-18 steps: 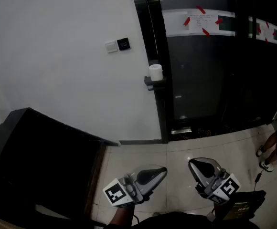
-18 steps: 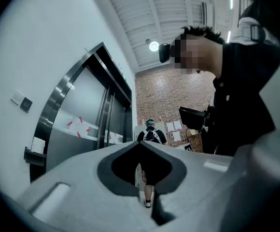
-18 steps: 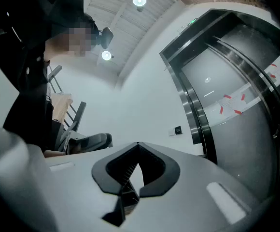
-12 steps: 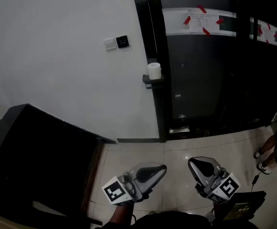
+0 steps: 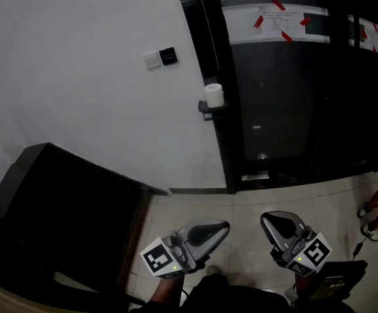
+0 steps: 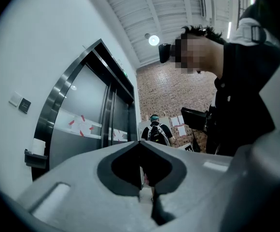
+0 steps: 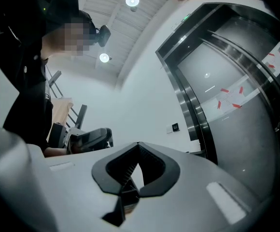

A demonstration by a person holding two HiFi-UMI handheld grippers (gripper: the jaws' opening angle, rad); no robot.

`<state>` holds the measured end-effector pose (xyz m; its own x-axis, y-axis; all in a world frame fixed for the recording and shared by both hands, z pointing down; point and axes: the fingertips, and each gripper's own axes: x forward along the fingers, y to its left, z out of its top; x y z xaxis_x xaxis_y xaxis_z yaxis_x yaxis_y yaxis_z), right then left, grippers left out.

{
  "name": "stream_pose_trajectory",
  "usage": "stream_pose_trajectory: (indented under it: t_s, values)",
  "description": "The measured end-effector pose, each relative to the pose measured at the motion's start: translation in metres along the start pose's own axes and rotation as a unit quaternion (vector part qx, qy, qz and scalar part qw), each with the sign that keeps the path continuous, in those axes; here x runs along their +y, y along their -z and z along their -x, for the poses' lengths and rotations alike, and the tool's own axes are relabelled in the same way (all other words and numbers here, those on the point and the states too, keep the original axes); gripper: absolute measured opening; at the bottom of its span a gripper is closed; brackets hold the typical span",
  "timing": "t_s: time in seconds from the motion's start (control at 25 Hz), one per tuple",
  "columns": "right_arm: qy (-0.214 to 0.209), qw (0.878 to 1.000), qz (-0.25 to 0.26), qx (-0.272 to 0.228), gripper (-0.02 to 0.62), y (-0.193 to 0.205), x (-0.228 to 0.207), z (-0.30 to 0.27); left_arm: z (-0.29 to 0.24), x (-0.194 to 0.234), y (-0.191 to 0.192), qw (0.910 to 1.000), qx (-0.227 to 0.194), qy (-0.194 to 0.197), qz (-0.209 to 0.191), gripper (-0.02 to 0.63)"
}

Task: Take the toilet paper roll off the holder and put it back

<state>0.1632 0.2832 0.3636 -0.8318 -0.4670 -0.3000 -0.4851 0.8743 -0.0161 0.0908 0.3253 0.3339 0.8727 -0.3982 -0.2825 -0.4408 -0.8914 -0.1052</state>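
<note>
Well, my left gripper (image 5: 223, 228) and right gripper (image 5: 267, 220) both have jaws pressed together on nothing, low above the floor (image 5: 244, 204). The toilet paper roll (image 5: 214, 94) sits on its holder (image 5: 211, 109) beside the wall (image 5: 78, 77), well apart. I should step closer, open one wide, and approach it squarely.

taped notice (image 5: 275, 23): print too small to read | bystander's foot (image 5: 370, 229): cut off by right edge
</note>
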Motion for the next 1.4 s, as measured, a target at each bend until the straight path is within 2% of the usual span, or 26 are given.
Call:
stream_pose_trajectory:
  t_s: [0.2,0.4,0.56,0.76,0.96,1.16,1.28,1.4]
  values:
    - [-0.003,1.0,-0.008,0.003,0.002,0.009,-0.026,-0.025,-0.012,0.038,0.009,1.0,0.002,0.005,0.007,-0.003]
    - [0.011,0.999,-0.005,0.029,0.002,0.034,-0.071,-0.062,-0.023,0.107,0.025,0.9996,-0.016,0.016,0.018,-0.003]
    - [0.027,0.999,0.002,0.042,0.002,0.054,-0.119,-0.114,-0.026,0.183,0.043,0.9987,-0.028,0.031,0.028,-0.003]
    - [0.041,0.997,0.008,0.058,0.002,0.062,-0.18,-0.209,-0.015,0.294,0.036,0.9976,-0.052,0.028,0.037,-0.003]
    - [0.1,0.993,0.025,0.061,0.002,0.072,-0.244,-0.287,-0.006,0.387,0.032,0.9961,-0.062,0.03,0.055,-0.003]
    - [0.135,0.988,0.006,0.076,0.002,0.094,-0.284,-0.325,-0.009,0.432,0.037,0.9943,-0.068,0.036,0.075,-0.003]
    - [0.172,0.981,-0.005,0.091,0.006,0.108,-0.315,-0.331,-0.015,0.448,0.046,0.9951,-0.048,0.036,0.078,-0.003]
    - [0.176,0.978,-0.022,0.108,0.084,0.125,-0.339,-0.34,-0.022,0.46,0.049,0.9965,-0.033,0.032,0.069,-0.003]
